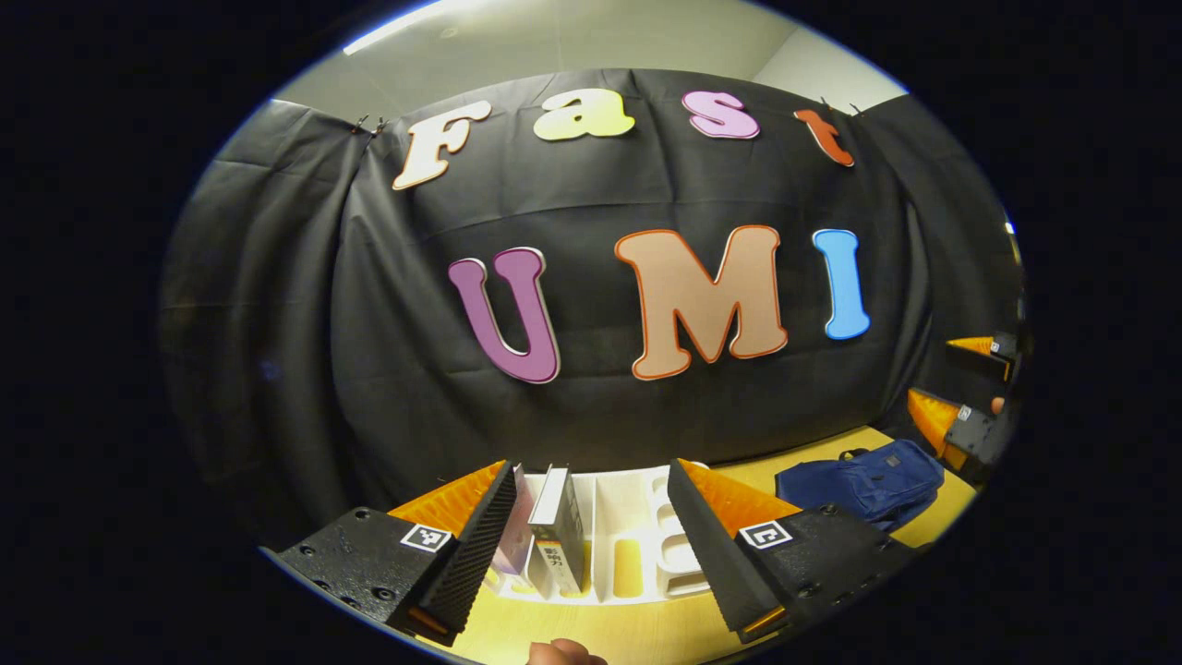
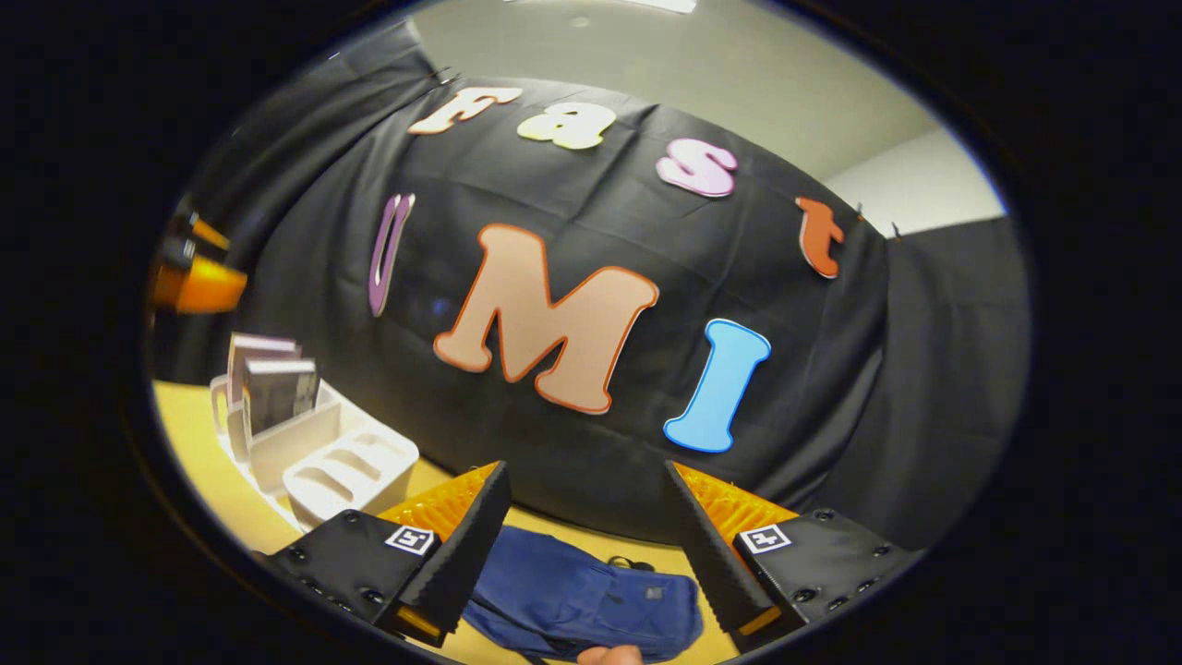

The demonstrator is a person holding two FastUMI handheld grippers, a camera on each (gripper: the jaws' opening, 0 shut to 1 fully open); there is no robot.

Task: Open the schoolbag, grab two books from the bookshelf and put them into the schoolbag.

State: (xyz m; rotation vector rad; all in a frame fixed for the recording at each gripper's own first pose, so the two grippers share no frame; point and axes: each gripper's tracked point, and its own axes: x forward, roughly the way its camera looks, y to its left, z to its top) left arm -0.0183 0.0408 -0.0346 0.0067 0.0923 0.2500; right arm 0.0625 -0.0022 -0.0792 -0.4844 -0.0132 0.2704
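A white bookshelf rack (image 1: 637,545) stands on the yellow table with two upright books (image 1: 559,526) in its left slots. My left gripper (image 1: 591,545) hangs open above and in front of the rack, nothing between its fingers. A blue schoolbag (image 1: 863,482) lies flat at the right. In the right gripper view the schoolbag (image 2: 582,596) lies just below my open right gripper (image 2: 586,554), and the rack (image 2: 314,448) with the books (image 2: 272,388) stands at the left. The other gripper (image 1: 965,416) shows at the far right of the left gripper view.
The yellow tabletop (image 1: 591,633) meets the black cloth wall right behind the rack and bag. A fingertip (image 1: 563,654) shows at the bottom edge of the left gripper view, and another fingertip (image 2: 609,656) in the right gripper view. The left gripper's body (image 2: 189,277) sits at the far left.
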